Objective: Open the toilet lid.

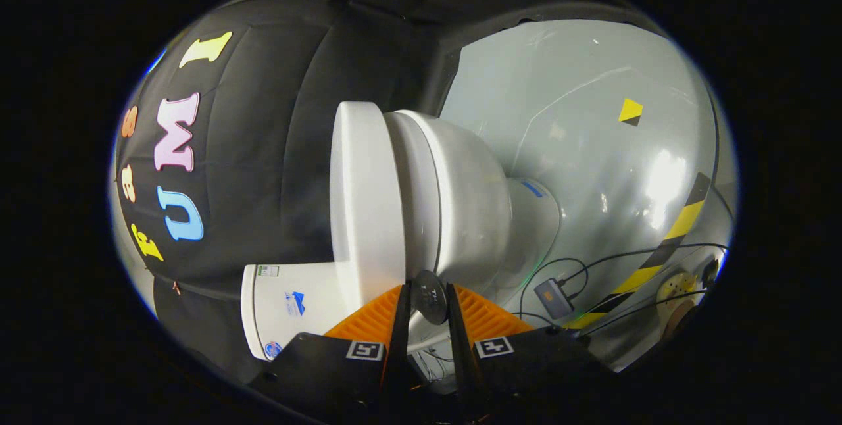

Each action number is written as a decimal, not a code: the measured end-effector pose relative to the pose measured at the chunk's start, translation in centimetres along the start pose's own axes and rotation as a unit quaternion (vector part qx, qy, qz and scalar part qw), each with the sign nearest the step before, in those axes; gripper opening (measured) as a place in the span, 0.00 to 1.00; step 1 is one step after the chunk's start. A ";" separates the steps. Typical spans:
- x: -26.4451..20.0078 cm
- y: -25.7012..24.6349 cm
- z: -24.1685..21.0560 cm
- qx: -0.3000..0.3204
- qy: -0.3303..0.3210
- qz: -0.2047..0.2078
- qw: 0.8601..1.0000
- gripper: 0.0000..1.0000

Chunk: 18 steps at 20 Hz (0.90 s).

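The view is rolled sideways, so the white toilet lies across it. Its lid (365, 201) is a flat white slab resting closed against the seat and bowl (467, 201). The tank (289, 306) sits beside the lid's hinge end, just ahead of one finger. My gripper (429, 299) is at the near side of the toilet, by the seam between lid and seat. Its fingers (402, 320) stand close together, and a small dark round disc (429, 295) fills the gap between their tips, touching both. What the disc is fixed to is hidden.
Beyond the bowl lies a glossy grey floor (592, 168) with a yellow-and-black tape stripe (681, 224) and a small yellow marker (630, 111). Black cables run across it to a small grey box (554, 299) and a round yellow object (677, 285). Black cloth wall stands behind the lid.
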<state>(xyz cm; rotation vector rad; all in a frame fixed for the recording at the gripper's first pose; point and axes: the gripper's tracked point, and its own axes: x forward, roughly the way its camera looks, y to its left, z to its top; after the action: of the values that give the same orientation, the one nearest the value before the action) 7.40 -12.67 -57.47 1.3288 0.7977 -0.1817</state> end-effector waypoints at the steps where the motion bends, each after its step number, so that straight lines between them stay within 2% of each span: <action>1: -0.1 -0.3 0.0 0.002 0.000 -0.002 1.000 0.36; 2: 2.3 -0.7 0.6 0.015 -0.016 0.009 1.000 0.36; 4: 0.2 -0.4 0.4 0.035 -0.012 0.014 0.999 0.11; 7: 0.2 -0.3 0.1 0.039 -0.008 0.028 0.999 0.11; 11: 0.5 -0.2 0.2 0.037 -0.010 0.026 0.999 0.11; 13: 0.4 0.2 0.0 -0.042 -0.015 -0.007 0.999 0.10; 15: 0.7 0.4 -0.7 -0.124 -0.018 -0.050 0.991 0.10; 18: -0.2 2.6 0.1 -0.151 -0.028 -0.063 0.986 0.11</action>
<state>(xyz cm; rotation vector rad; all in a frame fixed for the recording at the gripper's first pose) 8.68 -12.15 -55.28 0.9839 0.8258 -0.1887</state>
